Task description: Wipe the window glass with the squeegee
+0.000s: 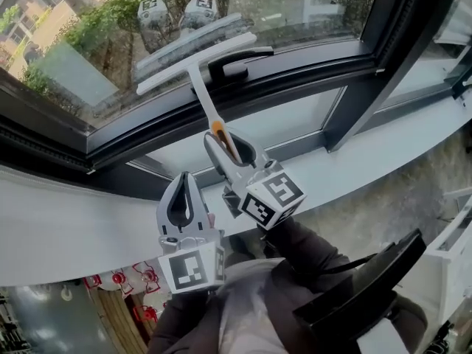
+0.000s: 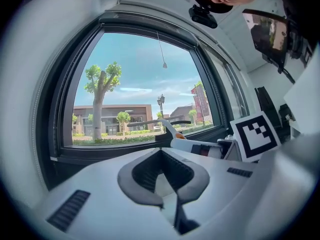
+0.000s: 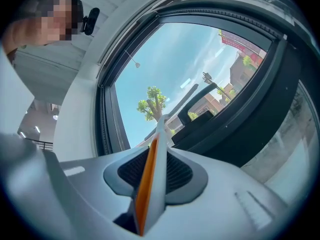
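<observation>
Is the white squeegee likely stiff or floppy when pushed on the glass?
Probably light: the right tool alone holds the white T-shaped squeegee by its handle end. Its long thin handle may flex slightly; the wide blade could twist.

Grey left tool (image 1: 184, 177), grey right tool (image 1: 225, 144), black-and-white marker cubes (image 1: 193, 268) behind them, dark brown sleeves (image 1: 313, 255)

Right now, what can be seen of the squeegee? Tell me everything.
The squeegee is white and T-shaped, plastic by its look: a long crossbar blade on a slim stem with an orange strip at the grip. The right tongs are shut on that grip. The blade lies tilted against the glass near the lower frame, just beside the black window handle.
</observation>
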Action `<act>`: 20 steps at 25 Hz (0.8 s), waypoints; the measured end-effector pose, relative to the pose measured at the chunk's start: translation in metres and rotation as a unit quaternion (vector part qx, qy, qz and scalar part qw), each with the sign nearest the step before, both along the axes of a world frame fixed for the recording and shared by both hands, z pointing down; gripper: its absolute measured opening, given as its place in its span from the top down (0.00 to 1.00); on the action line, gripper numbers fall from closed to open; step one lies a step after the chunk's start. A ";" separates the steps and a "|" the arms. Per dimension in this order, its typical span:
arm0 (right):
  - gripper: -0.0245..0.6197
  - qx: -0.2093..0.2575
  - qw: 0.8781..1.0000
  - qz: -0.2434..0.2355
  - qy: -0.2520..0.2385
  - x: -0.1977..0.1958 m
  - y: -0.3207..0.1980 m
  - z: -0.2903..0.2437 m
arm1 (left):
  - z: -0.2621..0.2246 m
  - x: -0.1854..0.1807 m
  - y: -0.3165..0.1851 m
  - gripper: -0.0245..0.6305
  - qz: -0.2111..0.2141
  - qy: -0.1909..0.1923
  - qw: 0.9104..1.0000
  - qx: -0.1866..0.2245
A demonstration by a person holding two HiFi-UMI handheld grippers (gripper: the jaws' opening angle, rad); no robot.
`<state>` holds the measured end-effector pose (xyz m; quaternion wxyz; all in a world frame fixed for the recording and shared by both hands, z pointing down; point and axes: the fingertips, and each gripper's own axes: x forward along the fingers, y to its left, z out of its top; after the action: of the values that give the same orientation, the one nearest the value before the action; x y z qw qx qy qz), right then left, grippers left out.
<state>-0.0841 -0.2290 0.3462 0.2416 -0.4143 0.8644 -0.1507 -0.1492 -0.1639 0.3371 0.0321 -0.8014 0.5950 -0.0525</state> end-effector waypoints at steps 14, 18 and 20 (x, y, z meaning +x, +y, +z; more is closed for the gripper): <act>0.83 0.034 0.999 0.038 0.004 0.042 0.042 -0.064 | -0.008 0.015 0.038 0.96 0.044 0.056 0.997 0.007; 0.83 0.061 0.997 0.045 0.006 0.065 0.051 -0.095 | -0.015 0.031 0.040 0.96 0.052 0.055 0.997 0.012; 0.83 0.078 0.996 0.044 0.006 0.083 0.049 -0.111 | -0.023 0.045 0.036 0.96 0.053 0.057 0.997 0.023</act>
<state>-0.0015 -0.1795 0.2353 0.2744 -0.4332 0.8557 -0.0697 -0.1037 -0.1280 0.3137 0.0198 -0.8325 0.5536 0.0086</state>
